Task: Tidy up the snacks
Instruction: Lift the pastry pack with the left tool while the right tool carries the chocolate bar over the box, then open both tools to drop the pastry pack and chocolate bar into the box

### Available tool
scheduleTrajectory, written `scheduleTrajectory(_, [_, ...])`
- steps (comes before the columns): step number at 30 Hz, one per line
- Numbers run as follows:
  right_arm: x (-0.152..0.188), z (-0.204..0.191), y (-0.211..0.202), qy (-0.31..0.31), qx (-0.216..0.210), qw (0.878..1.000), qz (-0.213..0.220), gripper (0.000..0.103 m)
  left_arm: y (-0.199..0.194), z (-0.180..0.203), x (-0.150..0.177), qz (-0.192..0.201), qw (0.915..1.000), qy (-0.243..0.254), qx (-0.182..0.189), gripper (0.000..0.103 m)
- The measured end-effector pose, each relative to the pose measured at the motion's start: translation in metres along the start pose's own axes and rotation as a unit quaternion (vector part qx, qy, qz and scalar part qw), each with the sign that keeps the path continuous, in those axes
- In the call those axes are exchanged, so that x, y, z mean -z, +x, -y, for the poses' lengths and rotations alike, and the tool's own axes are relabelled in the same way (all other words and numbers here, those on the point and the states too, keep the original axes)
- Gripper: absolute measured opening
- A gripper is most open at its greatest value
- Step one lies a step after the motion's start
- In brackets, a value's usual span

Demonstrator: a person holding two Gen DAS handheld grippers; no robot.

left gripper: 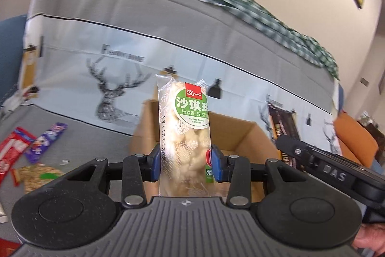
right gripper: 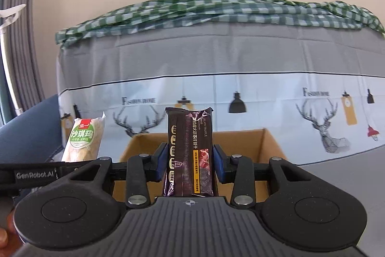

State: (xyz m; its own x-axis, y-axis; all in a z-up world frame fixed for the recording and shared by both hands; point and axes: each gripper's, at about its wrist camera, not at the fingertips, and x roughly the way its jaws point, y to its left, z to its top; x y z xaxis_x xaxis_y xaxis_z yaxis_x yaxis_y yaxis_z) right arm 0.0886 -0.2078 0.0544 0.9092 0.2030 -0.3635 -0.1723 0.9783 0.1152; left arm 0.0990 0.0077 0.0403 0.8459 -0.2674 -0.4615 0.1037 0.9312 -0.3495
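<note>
My left gripper [left gripper: 186,165] is shut on a clear sachima packet with a green label [left gripper: 184,129], held upright above an open cardboard box [left gripper: 243,134]. My right gripper [right gripper: 190,161] is shut on a dark black-truffle cracker packet [right gripper: 189,151], also upright over the box [right gripper: 267,143]. The sachima packet shows at the left in the right wrist view [right gripper: 83,140]. The dark packet [left gripper: 285,127] and the right gripper's body [left gripper: 332,172] show at the right in the left wrist view.
Loose snacks lie on the grey cloth at the left: a red packet [left gripper: 10,151], a purple packet [left gripper: 45,139] and a seeded bar [left gripper: 36,176]. A deer-print cloth [right gripper: 240,98] hangs behind the box, topped by a green checked cloth [right gripper: 216,7]. An orange seat [left gripper: 353,136] stands right.
</note>
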Motion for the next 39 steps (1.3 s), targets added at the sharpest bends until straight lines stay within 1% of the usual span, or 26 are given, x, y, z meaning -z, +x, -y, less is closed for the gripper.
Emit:
scheduleTrajectory(4, [0.003,0.015,0.001,0.006,0.015,1.000,-0.004,0.041,0.009,0.014,0.001,0.002,0.9998,0.014,0.016,0.044])
scheduleTrajectory(13, [0.006,0.032,-0.001,0.011,0.038,0.999,-0.008,0.041,0.017,0.029,0.006,-0.004,0.9991,0.019,0.039,0.044])
scheduleTrajectory(20, [0.007,0.031,-0.003,0.010,0.043,0.999,-0.007,0.041,0.017,0.033,0.007,-0.001,0.9985,0.024,0.049,0.044])
scheduleTrajectory(39, [0.007,0.026,-0.004,-0.001,0.049,0.999,-0.003,0.041,0.014,0.034,0.008,0.006,0.9980,0.026,0.057,0.044])
